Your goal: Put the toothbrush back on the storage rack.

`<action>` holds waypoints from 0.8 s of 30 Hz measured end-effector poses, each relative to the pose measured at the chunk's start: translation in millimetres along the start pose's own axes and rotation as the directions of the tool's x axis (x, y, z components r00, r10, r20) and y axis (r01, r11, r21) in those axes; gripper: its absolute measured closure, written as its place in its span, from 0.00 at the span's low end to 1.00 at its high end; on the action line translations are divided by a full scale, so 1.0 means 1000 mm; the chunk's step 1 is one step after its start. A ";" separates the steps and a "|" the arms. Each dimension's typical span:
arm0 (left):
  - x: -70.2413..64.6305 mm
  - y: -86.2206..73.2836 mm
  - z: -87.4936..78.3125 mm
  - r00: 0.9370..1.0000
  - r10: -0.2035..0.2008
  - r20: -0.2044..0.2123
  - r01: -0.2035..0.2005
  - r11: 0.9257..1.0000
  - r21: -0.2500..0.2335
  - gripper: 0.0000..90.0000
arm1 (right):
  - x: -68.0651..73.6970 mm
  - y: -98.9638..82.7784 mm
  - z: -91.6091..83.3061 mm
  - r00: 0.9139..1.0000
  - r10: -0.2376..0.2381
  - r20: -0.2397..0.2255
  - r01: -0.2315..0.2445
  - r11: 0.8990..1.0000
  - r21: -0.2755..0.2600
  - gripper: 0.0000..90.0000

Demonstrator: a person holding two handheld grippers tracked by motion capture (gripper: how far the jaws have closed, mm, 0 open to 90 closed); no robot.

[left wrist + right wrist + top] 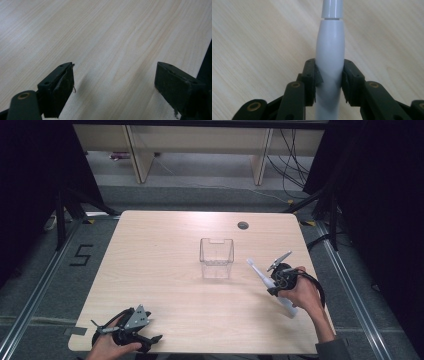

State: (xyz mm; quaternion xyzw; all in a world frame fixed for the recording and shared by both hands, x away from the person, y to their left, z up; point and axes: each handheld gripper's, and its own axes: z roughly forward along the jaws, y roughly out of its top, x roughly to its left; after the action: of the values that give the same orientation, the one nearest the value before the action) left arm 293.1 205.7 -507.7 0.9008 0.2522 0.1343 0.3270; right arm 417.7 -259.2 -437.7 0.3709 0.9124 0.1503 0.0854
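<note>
A white electric toothbrush [265, 279] slants over the right side of the table, its brush head toward the clear plastic box [217, 257] at the middle. My right gripper [276, 285] is shut on the toothbrush handle [330, 50]; in the right gripper view both black pads press its sides and the white body runs up out of frame. My left gripper [150, 340] rests at the table's front left corner, held by a hand. Its jaws [112, 85] stand wide open over bare wood, nothing between them.
The light wooden table [165, 270] has a round cable hole [243, 225] at the back right. Black curtains flank both sides, and shelving with cables stands behind the table. The table's front edge runs just under the left hand.
</note>
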 end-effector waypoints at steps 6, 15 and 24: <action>0.000 0.000 0.000 1.000 0.000 0.000 0.000 1.000 0.000 0.17 | -0.005 -0.005 -0.019 0.996 0.086 0.014 -0.084 0.986 -0.142 0.75; 0.000 0.000 0.000 1.000 -0.004 0.001 0.004 1.000 -0.001 0.17 | -0.017 -0.013 -0.027 0.996 0.091 0.016 -0.079 0.930 -0.359 0.75; -0.001 0.000 0.000 1.000 -0.012 0.003 0.012 1.000 -0.004 0.17 | -0.018 -0.009 -0.029 0.994 0.112 -0.018 -0.107 0.877 -0.468 0.75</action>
State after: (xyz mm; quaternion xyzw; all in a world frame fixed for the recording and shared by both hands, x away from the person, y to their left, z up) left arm 292.6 205.3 -508.0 0.8988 0.2570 0.1316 0.3299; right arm 417.4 -284.2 -412.9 0.3912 0.8263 0.3687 0.1681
